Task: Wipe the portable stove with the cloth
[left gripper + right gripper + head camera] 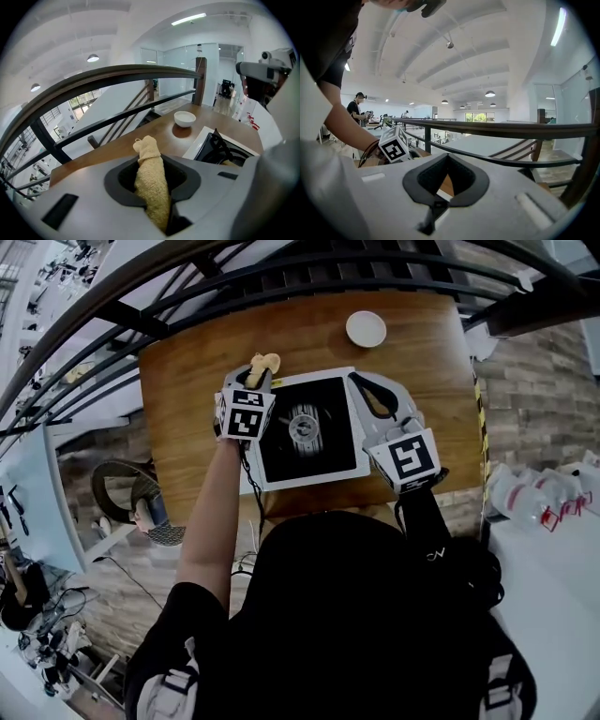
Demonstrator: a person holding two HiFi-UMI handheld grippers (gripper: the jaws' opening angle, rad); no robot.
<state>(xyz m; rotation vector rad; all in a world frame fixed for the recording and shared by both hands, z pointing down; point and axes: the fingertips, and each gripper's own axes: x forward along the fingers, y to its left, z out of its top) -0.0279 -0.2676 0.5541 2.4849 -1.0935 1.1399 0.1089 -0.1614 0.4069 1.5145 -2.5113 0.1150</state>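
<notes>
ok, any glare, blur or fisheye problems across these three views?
Head view: heavy fisheye, so the railing bows, but the stove is sharp and evenly lit. Left gripper view: the cloth is crisp, the corners are vignetted black and the strip light is blown out. Right gripper view: the sleeve is underexposed against the bright ceiling.

1. My head camera looks steeply down on the surface (187,399), with the stove (309,427) mid-frame.
2. The left tongs' (152,187) camera rides close behind them, facing the railing (117,75); its cloth (151,164), stove and bowl (184,118) also show from above.
3. The right tongs' (445,183) camera looks sideways at the left tongs.
</notes>
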